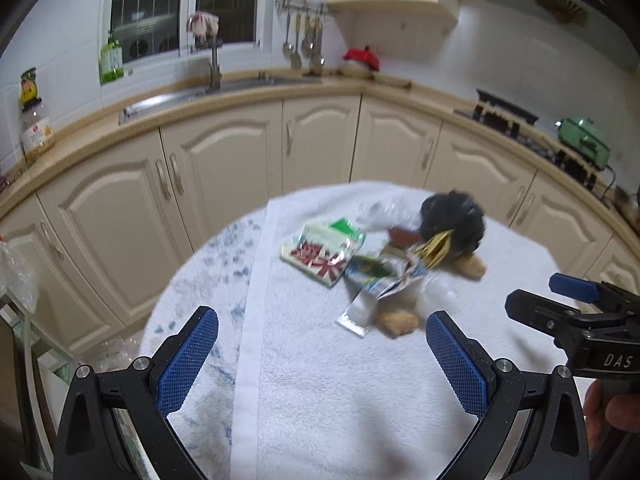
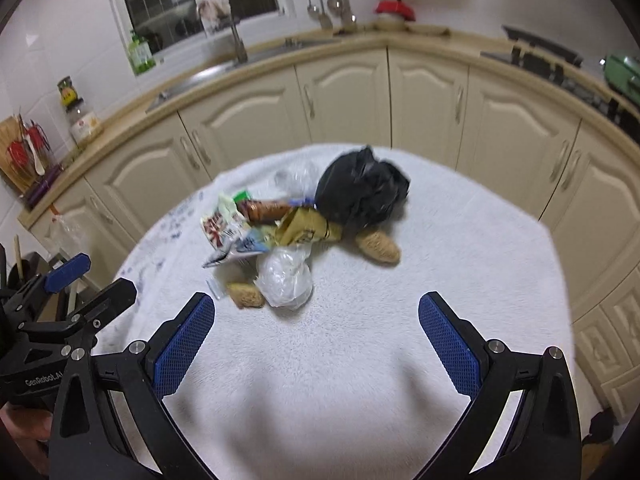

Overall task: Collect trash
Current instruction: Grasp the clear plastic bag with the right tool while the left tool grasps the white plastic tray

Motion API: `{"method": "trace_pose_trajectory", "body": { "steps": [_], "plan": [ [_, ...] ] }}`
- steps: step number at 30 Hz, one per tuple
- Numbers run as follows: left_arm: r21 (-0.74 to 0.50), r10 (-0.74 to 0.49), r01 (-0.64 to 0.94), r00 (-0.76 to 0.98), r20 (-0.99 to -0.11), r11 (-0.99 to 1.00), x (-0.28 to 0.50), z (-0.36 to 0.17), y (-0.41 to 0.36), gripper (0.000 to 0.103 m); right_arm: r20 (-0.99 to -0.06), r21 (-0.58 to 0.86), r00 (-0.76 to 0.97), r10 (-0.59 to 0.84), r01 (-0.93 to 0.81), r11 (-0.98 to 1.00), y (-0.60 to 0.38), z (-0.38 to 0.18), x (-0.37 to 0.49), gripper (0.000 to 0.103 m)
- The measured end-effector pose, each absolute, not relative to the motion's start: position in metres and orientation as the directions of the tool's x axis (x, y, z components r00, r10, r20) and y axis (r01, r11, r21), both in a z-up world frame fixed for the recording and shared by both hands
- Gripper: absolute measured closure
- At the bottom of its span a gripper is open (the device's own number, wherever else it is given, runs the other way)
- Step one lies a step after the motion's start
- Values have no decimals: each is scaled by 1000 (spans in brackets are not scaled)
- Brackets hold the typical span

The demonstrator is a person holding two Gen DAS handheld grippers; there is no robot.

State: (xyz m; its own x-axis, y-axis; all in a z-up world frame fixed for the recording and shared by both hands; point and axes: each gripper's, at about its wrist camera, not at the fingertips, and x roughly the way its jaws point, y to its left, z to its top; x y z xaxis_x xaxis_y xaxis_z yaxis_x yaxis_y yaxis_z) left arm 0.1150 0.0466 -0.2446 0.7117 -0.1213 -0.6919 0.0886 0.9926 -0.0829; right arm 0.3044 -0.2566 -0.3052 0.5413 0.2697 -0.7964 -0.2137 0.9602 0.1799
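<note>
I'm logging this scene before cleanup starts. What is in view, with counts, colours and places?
black bag: 1, black, far side of pile
white bag: 1, clear-white, crumpled, near side of pile
wrappers: several, green-white-red, silver, gold, mid-pile
brown lumps: at least 2, tan, beside the bags
towel: 1, white, under everything
green bottle: 1, by the window
sink: 1, steel, in the counter
left gripper: open, empty
right gripper: open, empty
</note>
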Motion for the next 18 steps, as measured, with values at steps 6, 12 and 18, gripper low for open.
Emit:
{"method": "trace_pose_trajectory", "body": {
  "steps": [6, 12, 18],
  "plan": [
    [-83, -117, 82, 670, -733, 993, 174, -267, 46, 1, -826, 218, 476, 302, -224, 950, -242, -335, 331, 0],
    [-67, -115, 98, 646, -755, 993, 221, -285, 37, 1, -853, 218, 416, 315, -263, 940, -219, -362, 355, 19],
    [-24, -101, 130, 627, -773, 991, 247, -302, 21, 1, -857, 201, 407, 316, -300, 932, -212, -376, 357, 61]
  ]
}}
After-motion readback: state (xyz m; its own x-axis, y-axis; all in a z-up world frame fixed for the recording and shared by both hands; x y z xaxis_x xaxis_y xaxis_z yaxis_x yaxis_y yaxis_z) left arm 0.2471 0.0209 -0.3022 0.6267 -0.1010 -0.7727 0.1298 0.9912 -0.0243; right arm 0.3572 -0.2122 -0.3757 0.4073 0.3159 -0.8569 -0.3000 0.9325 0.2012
